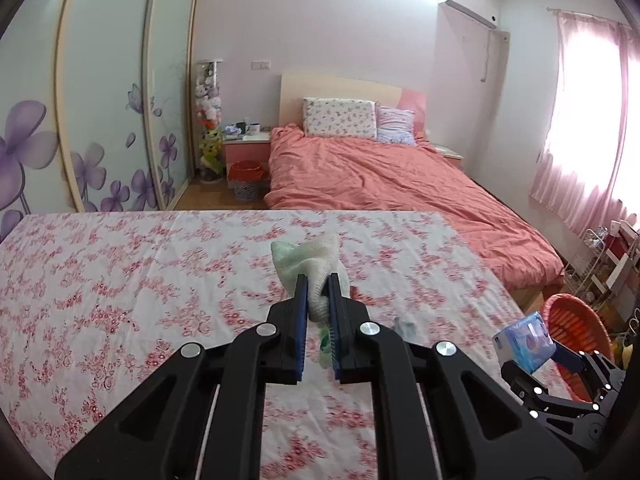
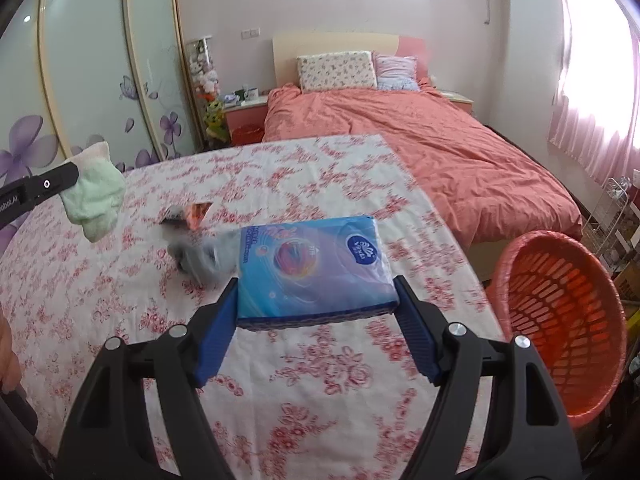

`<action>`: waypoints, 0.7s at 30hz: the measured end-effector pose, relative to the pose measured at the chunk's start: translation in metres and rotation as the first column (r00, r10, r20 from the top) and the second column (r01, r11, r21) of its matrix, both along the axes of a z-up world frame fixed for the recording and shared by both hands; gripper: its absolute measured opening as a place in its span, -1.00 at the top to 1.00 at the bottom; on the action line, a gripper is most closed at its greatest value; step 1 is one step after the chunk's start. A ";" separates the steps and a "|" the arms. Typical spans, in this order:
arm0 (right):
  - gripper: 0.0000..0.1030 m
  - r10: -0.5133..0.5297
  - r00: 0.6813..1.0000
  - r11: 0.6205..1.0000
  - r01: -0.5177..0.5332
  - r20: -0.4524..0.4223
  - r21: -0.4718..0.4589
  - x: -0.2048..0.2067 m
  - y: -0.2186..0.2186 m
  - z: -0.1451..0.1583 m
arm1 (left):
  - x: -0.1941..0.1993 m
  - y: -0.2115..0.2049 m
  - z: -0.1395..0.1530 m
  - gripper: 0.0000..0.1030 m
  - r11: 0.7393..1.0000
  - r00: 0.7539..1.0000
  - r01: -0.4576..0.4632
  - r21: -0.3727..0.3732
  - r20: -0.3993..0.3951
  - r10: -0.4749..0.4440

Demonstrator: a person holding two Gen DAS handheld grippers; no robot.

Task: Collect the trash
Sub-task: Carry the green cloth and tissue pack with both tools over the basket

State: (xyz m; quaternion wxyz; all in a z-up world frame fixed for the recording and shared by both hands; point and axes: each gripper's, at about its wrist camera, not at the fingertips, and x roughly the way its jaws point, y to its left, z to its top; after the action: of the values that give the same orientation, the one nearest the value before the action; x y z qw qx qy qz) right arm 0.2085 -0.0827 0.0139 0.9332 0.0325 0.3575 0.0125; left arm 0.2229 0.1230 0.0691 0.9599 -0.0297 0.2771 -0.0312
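Here the left gripper [image 1: 318, 286] pinches a towel [image 1: 310, 262] above the table [image 1: 120, 280]; the right gripper [image 2: 316, 292] clamps a tissue pack [image 2: 316, 264]. A grey rag [image 2: 200, 256] and wrapper [image 2: 196, 214] lie between; the basket [image 2: 560, 300] stands beside the table's right edge.

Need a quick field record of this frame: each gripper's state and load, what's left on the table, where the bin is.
left gripper: shut on pale green cloth, lifted off the table
right gripper: shut on blue tissue pack, jaws wide
table: floral cover; grey item and orange wrapper lie on it
orange basket: beside the table's right edge, tilted towards the camera, inside looks empty
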 end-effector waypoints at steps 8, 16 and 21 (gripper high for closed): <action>-0.41 -0.050 0.998 0.999 0.050 0.042 0.003 -0.020 -0.030 0.017 | -0.013 -0.039 0.007 0.82 0.996 0.996 0.089 -0.008 0.021 -0.089; -0.41 -0.130 0.988 0.991 0.130 0.082 0.006 -0.035 -0.072 0.028 | -0.021 -0.084 0.008 0.82 0.981 0.981 0.192 -0.019 0.032 -0.191; -0.41 -0.189 0.975 0.982 0.190 0.117 0.004 -0.046 -0.100 0.034 | -0.023 -0.109 0.004 0.82 0.966 0.966 0.256 -0.038 0.028 -0.256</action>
State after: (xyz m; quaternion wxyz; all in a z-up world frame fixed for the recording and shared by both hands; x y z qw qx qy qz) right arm 0.1627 -0.1830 0.0483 0.9496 0.0625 0.2976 -0.0757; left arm 0.2000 0.0138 0.0733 0.9501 -0.0132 0.2668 -0.1609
